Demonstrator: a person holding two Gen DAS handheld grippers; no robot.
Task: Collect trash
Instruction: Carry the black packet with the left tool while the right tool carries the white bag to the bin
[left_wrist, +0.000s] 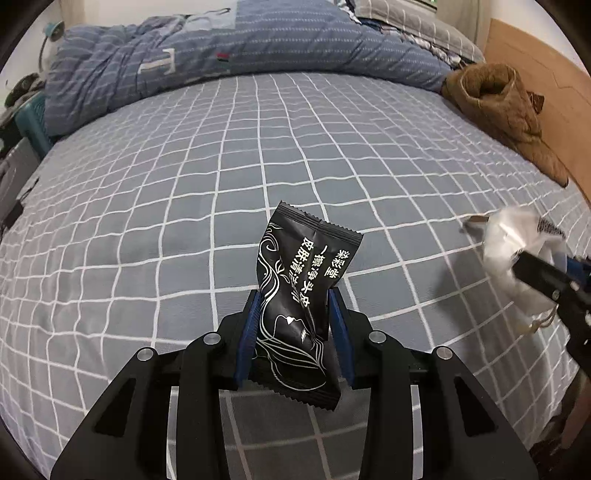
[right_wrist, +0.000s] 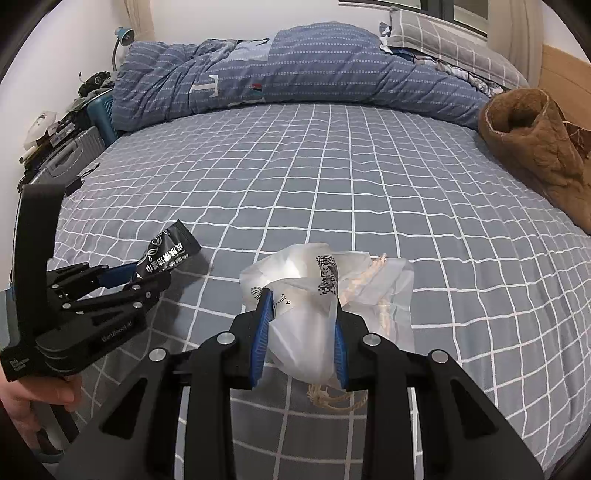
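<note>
My left gripper (left_wrist: 295, 295) is shut on a black sachet (left_wrist: 299, 295) with white Chinese print, held upright above the grey checked bed sheet (left_wrist: 184, 221). It also shows at the left of the right wrist view, the gripper (right_wrist: 147, 273) with the sachet (right_wrist: 166, 254) in it. My right gripper (right_wrist: 301, 299) is shut on a crumpled white plastic bag (right_wrist: 317, 295) with a cord and a printed code. In the left wrist view that bag (left_wrist: 517, 243) and the right gripper (left_wrist: 535, 269) are at the right edge, blurred.
A blue striped quilt (right_wrist: 295, 70) lies bunched along the far side of the bed. A brown padded garment (right_wrist: 535, 147) lies at the right by a wooden headboard (left_wrist: 535, 74). A suitcase and clutter (right_wrist: 62, 147) stand left of the bed.
</note>
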